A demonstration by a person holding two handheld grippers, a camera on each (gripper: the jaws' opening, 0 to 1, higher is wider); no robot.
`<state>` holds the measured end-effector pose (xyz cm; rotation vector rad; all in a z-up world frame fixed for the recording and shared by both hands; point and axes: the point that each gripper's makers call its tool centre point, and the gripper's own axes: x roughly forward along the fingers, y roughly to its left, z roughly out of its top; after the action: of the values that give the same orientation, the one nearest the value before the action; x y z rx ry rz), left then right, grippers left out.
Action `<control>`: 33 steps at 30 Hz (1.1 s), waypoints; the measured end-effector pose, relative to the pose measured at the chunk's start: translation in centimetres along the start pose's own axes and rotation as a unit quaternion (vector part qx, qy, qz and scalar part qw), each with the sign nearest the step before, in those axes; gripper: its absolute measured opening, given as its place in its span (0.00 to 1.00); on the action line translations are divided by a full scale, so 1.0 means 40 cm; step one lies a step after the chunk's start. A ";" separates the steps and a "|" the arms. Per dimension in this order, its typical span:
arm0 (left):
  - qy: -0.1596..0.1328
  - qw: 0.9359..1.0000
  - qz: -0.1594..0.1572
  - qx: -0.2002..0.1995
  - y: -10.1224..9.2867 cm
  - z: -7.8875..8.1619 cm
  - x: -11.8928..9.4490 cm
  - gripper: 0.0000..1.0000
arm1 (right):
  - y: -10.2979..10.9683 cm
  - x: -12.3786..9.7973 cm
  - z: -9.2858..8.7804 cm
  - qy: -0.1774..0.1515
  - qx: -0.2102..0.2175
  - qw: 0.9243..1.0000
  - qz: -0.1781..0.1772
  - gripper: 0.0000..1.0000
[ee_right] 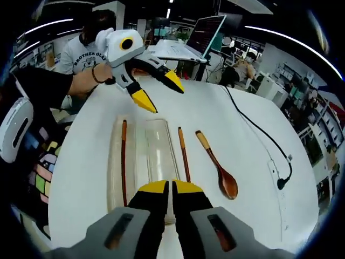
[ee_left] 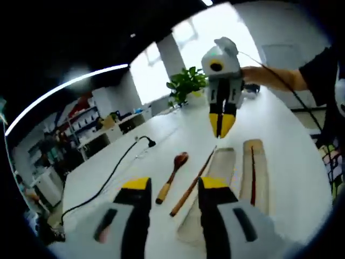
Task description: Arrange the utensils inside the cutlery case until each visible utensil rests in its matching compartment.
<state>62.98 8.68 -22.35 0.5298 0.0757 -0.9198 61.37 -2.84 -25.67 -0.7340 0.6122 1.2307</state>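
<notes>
Left gripper view: your left gripper [ee_left: 173, 186] hovers over the round white table [ee_left: 291, 162] with its yellow-tipped black fingers [ee_left: 136, 186] spread apart and nothing between them. Just ahead of the gap lie a brown wooden spoon with a pale handle [ee_left: 172, 176] and, beside it toward the right finger, a slim brown wooden chopstick [ee_left: 192, 184], both on the bare tabletop. Beyond the right finger sits the long clear plastic cutlery case [ee_left: 232, 172]; a second dark chopstick [ee_left: 252, 175] rests in its far, narrow compartment. Your right gripper [ee_left: 221, 123] hangs above the case's far end.

Right gripper view: your right gripper [ee_right: 171, 189] has its fingers [ee_right: 187, 189] pressed together, holding nothing, tips over the near end of the case [ee_right: 156, 145]. The loose chopstick [ee_right: 184, 154] lies just right of the fingertips, outside the case; the spoon [ee_right: 218, 172] lies farther right. A black cable [ee_right: 259, 132] runs across the table.
</notes>
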 end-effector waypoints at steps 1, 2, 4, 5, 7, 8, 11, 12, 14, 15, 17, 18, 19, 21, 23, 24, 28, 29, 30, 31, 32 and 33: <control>0.012 1.000 -0.011 0.018 -0.009 -0.005 0.011 0.32 | -0.009 0.003 -0.002 -0.001 0.001 1.000 -0.004 0.02; 0.040 0.998 -0.034 0.022 -0.026 -0.020 0.026 0.35 | -0.013 0.008 -0.007 0.000 0.004 1.000 -0.005 0.02; 0.065 0.995 -0.055 0.047 -0.039 -0.029 0.050 0.37 | -0.025 0.022 -0.015 0.004 0.013 1.000 -0.007 0.03; 0.074 0.994 -0.063 0.059 -0.043 -0.033 0.061 0.36 | -0.028 0.029 -0.023 0.014 0.017 1.000 -0.005 0.03; 0.098 0.989 -0.075 0.079 -0.046 -0.047 0.079 0.32 | -0.035 0.040 -0.037 0.034 0.012 0.999 -0.007 0.04; 0.107 0.987 -0.079 0.091 -0.044 -0.051 0.088 0.32 | -0.040 0.043 -0.046 0.046 0.006 0.999 -0.008 0.04; 0.137 0.982 -0.094 0.091 -0.042 -0.066 0.106 0.37 | -0.058 0.050 -0.061 0.065 0.003 0.998 -0.014 0.04; 0.141 0.981 -0.096 0.095 -0.043 -0.067 0.109 0.35 | -0.061 0.053 -0.064 0.068 0.005 0.998 -0.012 0.04; 0.159 0.974 -0.105 0.119 -0.040 -0.076 0.118 0.31 | -0.066 0.063 -0.073 0.084 0.002 0.996 -0.008 0.04; 0.167 0.971 -0.113 0.125 -0.041 -0.083 0.121 0.29 | -0.067 0.066 -0.075 0.089 0.000 0.996 -0.008 0.05; 0.184 0.967 -0.125 0.126 -0.037 -0.098 0.131 0.29 | -0.067 0.074 -0.075 0.097 -0.004 0.995 -0.005 0.06; 0.193 0.964 -0.134 0.122 -0.036 -0.107 0.135 0.29 | -0.081 0.075 -0.071 0.099 -0.006 0.995 -0.004 0.06; 0.203 0.961 -0.147 0.115 -0.039 -0.117 0.137 0.29 | -0.083 0.079 -0.071 0.103 -0.007 0.995 -0.002 0.06; 0.202 0.962 -0.154 0.101 0.010 -0.137 0.144 0.28 | -0.084 0.087 -0.073 0.112 -0.010 0.994 0.001 0.07; 0.219 0.957 -0.164 0.100 0.027 -0.155 0.146 0.27 | -0.084 0.094 -0.077 0.124 -0.015 0.992 0.005 0.08; 0.222 0.956 -0.165 0.101 0.029 -0.158 0.145 0.27 | -0.078 0.104 -0.081 0.127 -0.018 0.992 0.007 0.09; 0.241 0.947 -0.181 0.109 0.046 -0.186 0.147 0.26 | -0.086 0.119 -0.084 0.151 -0.031 0.988 0.016 0.11; 0.245 0.945 -0.187 0.110 0.048 -0.193 0.147 0.26 | -0.090 0.122 -0.082 0.154 -0.034 0.987 0.015 0.11; 0.248 0.943 -0.190 0.112 0.051 -0.199 0.148 0.26 | -0.091 0.126 -0.082 0.157 -0.034 0.987 0.016 0.11; 0.251 0.942 -0.192 0.113 0.058 -0.204 0.151 0.26 | -0.092 0.130 -0.083 0.159 -0.034 0.986 0.019 0.11; 0.255 0.941 -0.191 0.116 0.067 -0.210 0.153 0.26 | -0.088 0.133 -0.085 0.162 -0.033 0.986 0.021 0.11; 0.255 0.941 -0.191 0.117 0.076 -0.212 0.156 0.26 | -0.085 0.137 -0.087 0.165 -0.034 0.986 0.024 0.11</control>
<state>70.49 9.52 -30.26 0.9910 0.5606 -1.1577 65.87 -2.79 -31.44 -0.9952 0.8659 1.1865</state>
